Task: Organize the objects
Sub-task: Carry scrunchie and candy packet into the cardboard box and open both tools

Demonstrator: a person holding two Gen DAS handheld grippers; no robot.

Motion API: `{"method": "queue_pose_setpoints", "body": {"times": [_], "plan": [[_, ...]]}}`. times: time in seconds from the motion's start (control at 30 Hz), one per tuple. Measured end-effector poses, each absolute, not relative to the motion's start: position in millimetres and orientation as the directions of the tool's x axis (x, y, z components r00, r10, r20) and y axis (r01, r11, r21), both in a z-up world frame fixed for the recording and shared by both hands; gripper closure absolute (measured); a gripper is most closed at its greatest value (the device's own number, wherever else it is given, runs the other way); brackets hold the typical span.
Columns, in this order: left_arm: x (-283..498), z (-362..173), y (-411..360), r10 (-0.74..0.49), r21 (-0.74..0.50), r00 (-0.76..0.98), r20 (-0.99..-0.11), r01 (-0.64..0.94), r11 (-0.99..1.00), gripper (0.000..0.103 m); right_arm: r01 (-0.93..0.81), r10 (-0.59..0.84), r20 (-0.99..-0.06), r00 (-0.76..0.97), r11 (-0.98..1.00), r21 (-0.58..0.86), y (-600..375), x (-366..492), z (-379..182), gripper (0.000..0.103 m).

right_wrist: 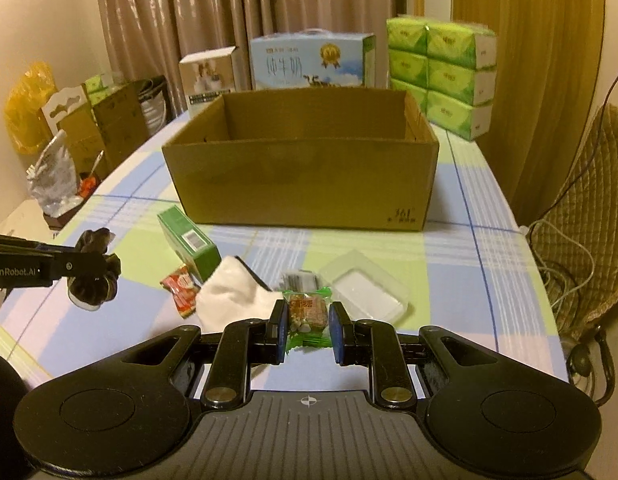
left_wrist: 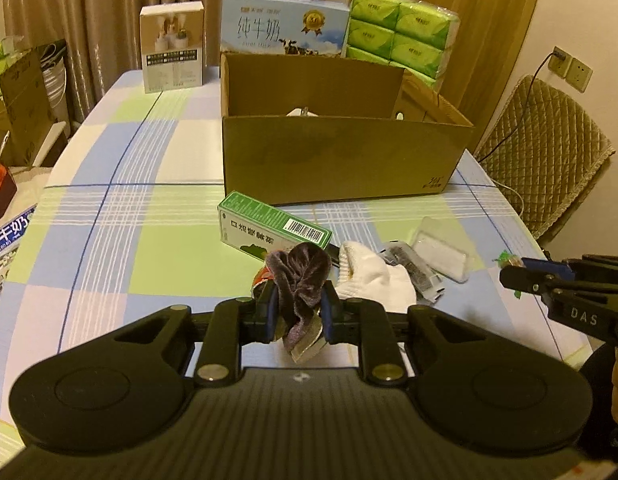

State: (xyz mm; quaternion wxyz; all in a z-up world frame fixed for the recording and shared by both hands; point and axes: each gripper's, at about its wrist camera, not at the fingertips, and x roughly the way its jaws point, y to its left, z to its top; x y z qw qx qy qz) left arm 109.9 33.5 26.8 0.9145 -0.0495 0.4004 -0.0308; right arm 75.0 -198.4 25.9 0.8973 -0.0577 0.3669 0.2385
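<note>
The left gripper is closed on a dark brown scrunchie, a soft, velvety ring of cloth bunched into folds between the blue pads; seen from the right wrist view it hangs clear above the tablecloth. The right gripper has its fingers drawn in around a small snack packet in crinkly green wrapper with a brown printed face; the pads sit at the packet's edges, and whether it is lifted off the cloth cannot be told.

Just beyond lies a loose cluster on the table: a white sock, soft and crumpled; a small red sweet wrapper, shiny and creased; a long green carton with a barcode, lying on its side; a dark printed sachet; and a clear plastic tray, shallow and rectangular with rounded corners.

Behind them stands an open cardboard box, plain brown and matte. From the left wrist view a small white item shows inside it, too hidden to identify.

The table is covered with a smooth checked cloth in pale green, blue and white. At its far edge stand a small white box, a blue milk carton and stacked green tissue packs in glossy wrap. A quilted chair stands to the right, with curtains behind.
</note>
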Motion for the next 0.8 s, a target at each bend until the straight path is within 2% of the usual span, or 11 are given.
{"method": "queue_pose_setpoints", "body": {"times": [0.47, 0.8], "plan": [[99, 46, 24, -0.099, -0.102, 0.692, -0.715, 0.037, 0.994, 0.086, -0.473, 0.401, -0.672, 0.623, 0.877, 0.084, -200, 68, 40, 0.084], [154, 79, 18, -0.134, -0.09, 0.714, -0.687, 0.099, 0.991, 0.086, -0.531, 0.449, -0.638, 0.625, 0.844, 0.074, -181, 135, 87, 0.084]]}}
